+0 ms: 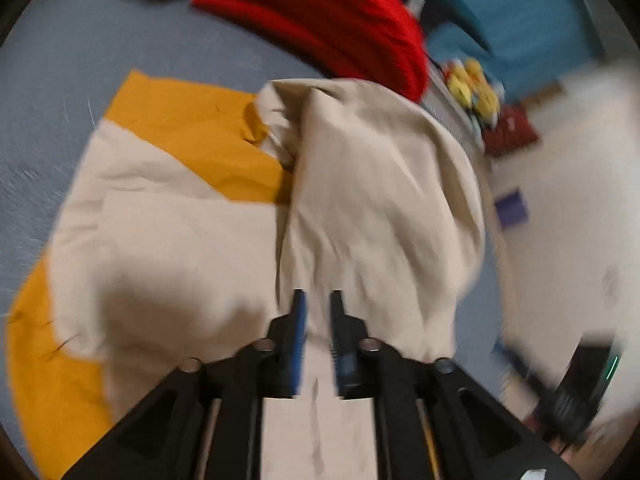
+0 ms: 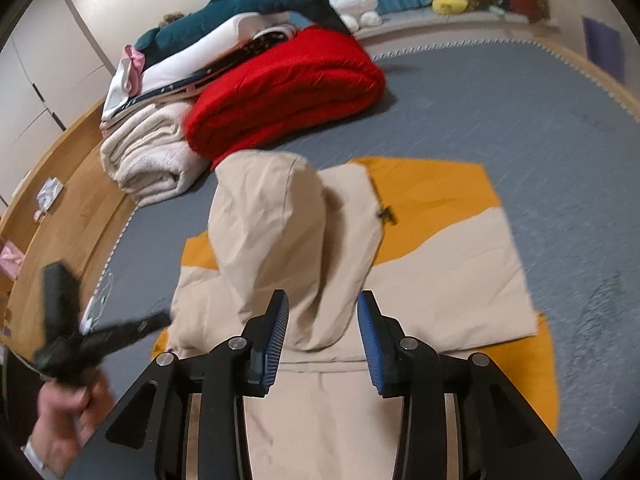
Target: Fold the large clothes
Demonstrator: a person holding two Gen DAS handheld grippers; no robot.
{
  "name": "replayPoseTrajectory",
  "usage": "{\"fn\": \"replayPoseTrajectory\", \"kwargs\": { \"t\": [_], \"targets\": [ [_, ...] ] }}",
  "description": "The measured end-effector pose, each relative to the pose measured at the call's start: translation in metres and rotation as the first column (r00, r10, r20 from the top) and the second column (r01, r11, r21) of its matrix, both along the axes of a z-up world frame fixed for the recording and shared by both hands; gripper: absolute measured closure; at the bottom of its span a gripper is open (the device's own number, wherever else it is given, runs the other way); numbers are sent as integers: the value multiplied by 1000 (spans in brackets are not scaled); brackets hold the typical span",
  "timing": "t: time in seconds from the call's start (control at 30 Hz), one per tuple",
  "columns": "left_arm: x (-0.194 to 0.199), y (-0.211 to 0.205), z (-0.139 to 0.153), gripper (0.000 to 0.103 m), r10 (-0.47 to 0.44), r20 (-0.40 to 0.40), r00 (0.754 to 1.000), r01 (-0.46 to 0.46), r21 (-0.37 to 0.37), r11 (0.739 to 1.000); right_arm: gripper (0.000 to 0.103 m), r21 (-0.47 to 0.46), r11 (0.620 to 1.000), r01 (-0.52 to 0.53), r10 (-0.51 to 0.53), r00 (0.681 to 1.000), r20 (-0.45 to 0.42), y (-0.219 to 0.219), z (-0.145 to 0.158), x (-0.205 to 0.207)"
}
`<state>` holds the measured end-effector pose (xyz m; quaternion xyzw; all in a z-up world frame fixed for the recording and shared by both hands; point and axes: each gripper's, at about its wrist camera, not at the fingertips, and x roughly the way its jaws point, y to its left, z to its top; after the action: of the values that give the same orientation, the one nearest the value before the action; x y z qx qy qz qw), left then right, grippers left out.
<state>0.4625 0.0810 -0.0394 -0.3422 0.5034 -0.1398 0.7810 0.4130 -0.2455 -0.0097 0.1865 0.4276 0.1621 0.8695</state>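
The beige and mustard jacket (image 2: 420, 248) lies spread on the grey-blue bed cover (image 2: 540, 120), its hood (image 2: 272, 240) folded toward the near side over the body, mustard panels showing at the far right and along the near edges. The right gripper (image 2: 323, 340) is poised above the near end of the hood, jaws released and well apart, nothing between them. The left gripper (image 1: 318, 320) sits over the beige cloth with its jaws close together; the view is blurred and I cannot tell whether cloth is pinched between them. In the right view it appears as a blurred black shape at the near left, held by a hand (image 2: 68, 420). Beyond the jacket, far left, lie a folded red blanket (image 2: 288, 92) and a rolled cream blanket (image 2: 148, 156), touching each other. A blue shark plush (image 2: 248, 8) rests on a stack of folded linens behind them.
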Motion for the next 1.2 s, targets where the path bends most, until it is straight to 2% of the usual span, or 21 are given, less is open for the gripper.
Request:
{"fn": "replayPoseTrajectory", "kwargs": {
  "t": [0.13,0.23,0.27,0.3,0.33,0.37,0.4,0.43,0.47,0.5,0.6,0.67,0.7,0.73,0.83,0.9,1.0,1.03,1.1,1.13,1.2],
  "targets": [
    [52,11,-20,54,71,-12,997,-72,-181,981,65,6,999,-42,42,999,-23,12,-11,4],
    [79,7,-42,52,105,-86,991,-122,-228,966,65,4,998,-67,67,997,-45,16,-20,4],
    [87,3,-48,60,95,-108,990,-118,-235,965,65,6,997,-76,76,996,-53,17,-22,4],
    [91,-1,-50,75,68,-121,990,-98,-256,962,65,8,997,-82,82,995,-56,17,-23,4],
    [91,-7,-44,103,34,-118,992,-66,-282,957,65,8,996,-89,90,994,-57,18,-24,4],
    [89,-9,-32,103,19,-82,996,-42,-292,955,65,7,996,-93,93,994,-56,18,-24,5],
    [78,-17,-2,103,-17,12,1000,20,-282,959,65,8,996,-94,94,994,-55,17,-24,5],
    [67,-18,20,103,-37,69,997,53,-252,966,65,11,996,-92,93,994,-54,16,-24,5],
    [48,-21,46,103,-45,125,991,68,-192,979,65,17,996,-87,88,995,-53,14,-23,5],
    [27,-23,63,103,-49,142,989,69,-135,988,65,24,996,-82,83,995,-53,12,-22,5],
    [-21,-27,71,103,-70,67,995,69,16,998,65,35,997,-69,71,997,-43,6,-17,5],
    [-37,-21,64,103,-57,48,997,55,37,998,65,45,997,-61,63,997,-42,4,-15,5],
    [-32,-17,58,103,-55,48,997,53,43,998,65,50,997,-60,62,997,-44,4,-15,5],
    [-27,-13,52,97,-55,52,997,53,45,998,65,56,997,-57,60,997,-47,4,-15,5],
    [11,0,16,41,-2,13,1000,2,9,1000,65,66,996,-53,57,997,-53,6,-13,2],
    [39,6,-21,40,47,-62,997,-52,-79,996,65,71,996,-58,61,997,-47,7,-10,0],
    [57,8,-59,40,68,-164,984,-102,-207,973,65,66,995,-71,74,996,-40,11,-9,-2],
    [61,5,-70,41,59,-180,982,-103,-246,964,65,62,995,-75,77,996,-39,13,-8,-2],
    [66,-5,-77,68,-10,-168,986,-44,-311,950,65,56,995,-78,81,996,-40,14,-10,-1],
    [66,-8,-75,103,-49,-154,987,-5,-328,945,65,54,995,-80,82,996,-43,13,-11,0],
    [60,-10,-51,103,-77,-64,995,54,-300,952,65,51,996,-75,78,996,-49,11,-14,2]
  ]
}}
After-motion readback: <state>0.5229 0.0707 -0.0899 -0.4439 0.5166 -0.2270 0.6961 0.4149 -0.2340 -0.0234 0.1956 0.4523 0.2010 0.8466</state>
